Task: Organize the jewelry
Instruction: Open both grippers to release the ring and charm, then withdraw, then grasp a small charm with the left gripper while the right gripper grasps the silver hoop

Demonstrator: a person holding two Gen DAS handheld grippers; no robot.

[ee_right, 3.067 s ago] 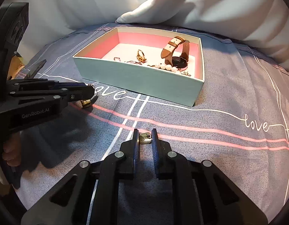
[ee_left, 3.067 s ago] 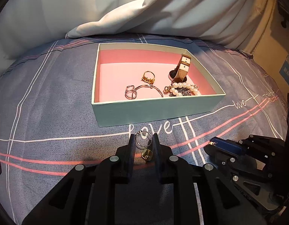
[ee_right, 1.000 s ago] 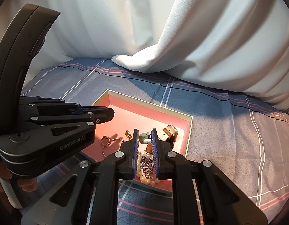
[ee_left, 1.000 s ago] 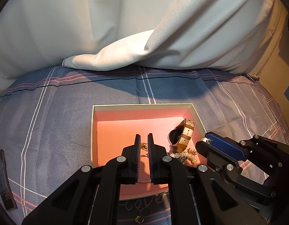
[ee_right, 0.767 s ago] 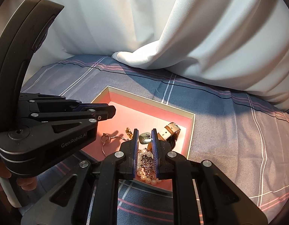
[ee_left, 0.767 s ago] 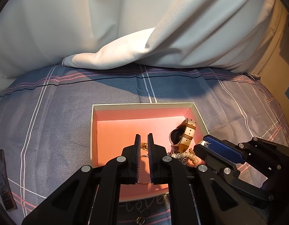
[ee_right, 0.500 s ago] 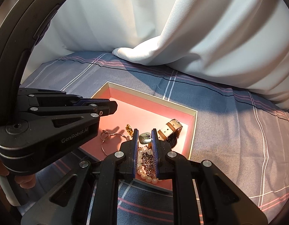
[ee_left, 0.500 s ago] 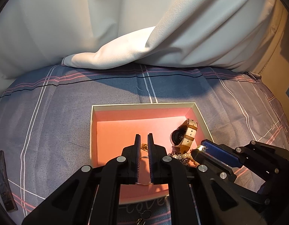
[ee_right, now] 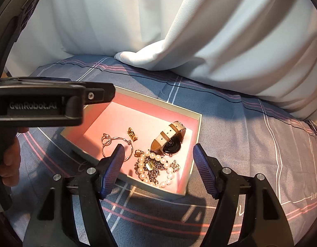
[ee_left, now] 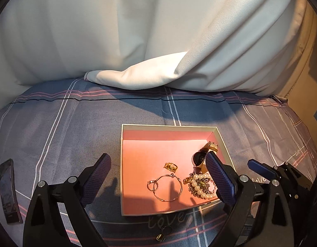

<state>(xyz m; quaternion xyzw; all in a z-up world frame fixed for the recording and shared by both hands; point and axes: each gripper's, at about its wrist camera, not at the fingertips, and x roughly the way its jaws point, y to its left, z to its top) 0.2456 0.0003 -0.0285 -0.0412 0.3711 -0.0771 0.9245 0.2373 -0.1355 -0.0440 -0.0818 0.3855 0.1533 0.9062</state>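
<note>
Both the left gripper [ee_left: 158, 177] and right gripper [ee_right: 159, 168] are opening, nothing pinched, above the pink-lined box [ee_left: 168, 126] holding watch [ee_right: 170, 140], pearl bracelet [ee_right: 154, 164] and bangle [ee_left: 168, 187], while only the left view shows a keyring charm [ee_left: 161, 234] and phone [ee_left: 8, 191] on the bedsheet [ee_left: 65, 133].
</note>
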